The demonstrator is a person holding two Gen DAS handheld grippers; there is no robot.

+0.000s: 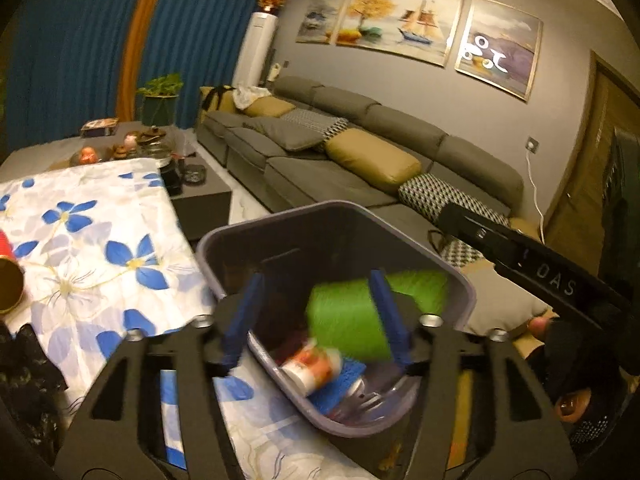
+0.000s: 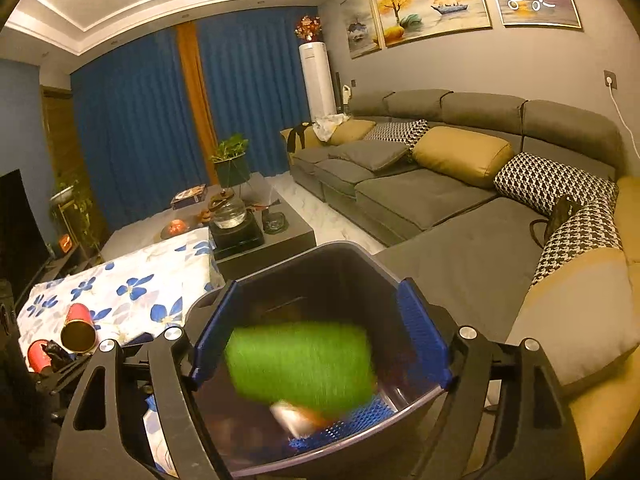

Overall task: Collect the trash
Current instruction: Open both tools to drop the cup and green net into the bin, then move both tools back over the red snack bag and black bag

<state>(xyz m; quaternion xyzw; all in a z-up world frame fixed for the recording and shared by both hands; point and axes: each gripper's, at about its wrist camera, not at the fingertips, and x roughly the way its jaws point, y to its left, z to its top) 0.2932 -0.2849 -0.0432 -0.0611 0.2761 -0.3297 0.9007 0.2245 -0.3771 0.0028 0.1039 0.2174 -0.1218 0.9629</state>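
A grey plastic bin stands at the edge of the flowered table; it also shows in the right wrist view. A green cylinder, blurred by motion, is in the air inside the bin, also in the right wrist view. Below it lie an orange-and-white can and a blue mesh piece. My left gripper is open over the bin's near wall. My right gripper is open above the bin, with the green cylinder loose between its fingers. Its body shows in the left wrist view.
A red-and-gold tube and a red can lie on the flowered tablecloth at left. A grey sofa with cushions fills the right. A dark coffee table holds a glass jar and small items.
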